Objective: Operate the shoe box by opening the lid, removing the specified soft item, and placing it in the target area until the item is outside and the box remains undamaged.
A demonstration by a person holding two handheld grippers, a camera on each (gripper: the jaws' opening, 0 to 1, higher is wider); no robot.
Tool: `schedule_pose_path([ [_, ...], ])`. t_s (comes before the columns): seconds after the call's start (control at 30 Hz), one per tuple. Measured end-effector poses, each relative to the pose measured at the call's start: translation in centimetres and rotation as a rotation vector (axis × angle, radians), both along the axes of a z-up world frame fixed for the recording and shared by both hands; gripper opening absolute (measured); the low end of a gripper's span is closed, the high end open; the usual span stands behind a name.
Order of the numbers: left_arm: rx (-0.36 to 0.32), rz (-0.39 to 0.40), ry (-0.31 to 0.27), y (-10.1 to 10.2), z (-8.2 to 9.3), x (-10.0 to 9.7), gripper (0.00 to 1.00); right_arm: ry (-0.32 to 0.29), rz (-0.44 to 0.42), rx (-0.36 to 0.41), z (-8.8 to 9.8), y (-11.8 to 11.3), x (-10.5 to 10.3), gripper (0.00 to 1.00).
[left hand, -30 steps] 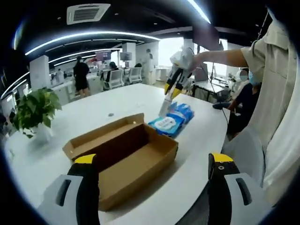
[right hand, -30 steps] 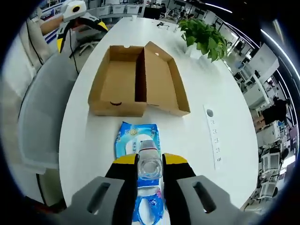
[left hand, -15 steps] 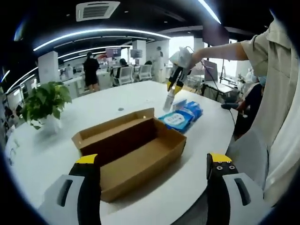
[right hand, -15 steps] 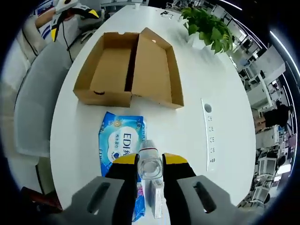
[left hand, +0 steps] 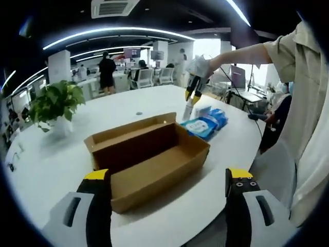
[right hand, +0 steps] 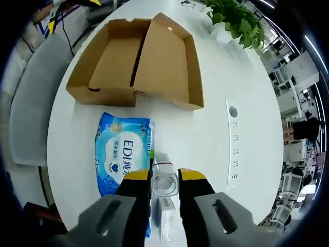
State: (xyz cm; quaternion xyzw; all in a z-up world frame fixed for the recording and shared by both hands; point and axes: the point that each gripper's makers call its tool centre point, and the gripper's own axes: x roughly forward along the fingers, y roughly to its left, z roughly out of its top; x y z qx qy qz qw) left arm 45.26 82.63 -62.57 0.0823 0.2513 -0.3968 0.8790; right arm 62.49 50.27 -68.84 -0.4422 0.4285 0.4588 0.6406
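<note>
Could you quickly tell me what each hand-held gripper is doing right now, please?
Left hand-held gripper: open, holding nothing.
Right hand-held gripper: shut on a clear plastic bottle.

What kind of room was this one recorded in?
Most likely an open-plan office: a large white oval meeting table, grey office chairs at desks behind it, a ceiling air-conditioning vent and a green potted plant.

Left gripper view sits low off the worktop (left hand: 46, 170) edge; right gripper view looks straight down. Both catch the open box (left hand: 154, 159) (right hand: 139, 64).
</note>
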Motion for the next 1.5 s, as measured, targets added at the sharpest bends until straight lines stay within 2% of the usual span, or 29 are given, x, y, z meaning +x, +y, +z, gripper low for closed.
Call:
schedule_pose_path([
  [0.3,0.004,0.023,0.013,0.6,-0.6,0.4,0.92,0.036,-0.051,-0.008,-1.3,0.1,0.7,0.17],
  [0.43,0.008,0.030,0.022,0.7,-0.9,0.4,0.91,0.057,-0.062,-0.039,-2.1,-0.3,0.7,0.17],
  [0.67,0.016,0.049,0.032,1.3,-1.5,0.6,0.89,0.057,-0.068,-0.022,-2.0,0.2,1.2,0.18],
  [1.07,0.029,0.074,0.035,1.8,-1.9,1.0,0.85,0.005,-0.041,-0.016,-1.3,0.4,1.9,0.18],
  [1.2,0.074,0.089,0.031,2.4,-2.7,1.3,0.83,-0.011,-0.035,-0.015,-1.0,0.5,2.0,0.20],
  [1.4,0.104,0.144,0.042,3.6,-3.4,2.0,0.77,-0.040,-0.040,0.000,-0.1,0.8,2.1,0.21],
  [1.5,0.097,0.169,0.049,4.0,-3.6,2.4,0.74,-0.054,-0.048,0.018,0.4,1.2,2.1,0.21],
])
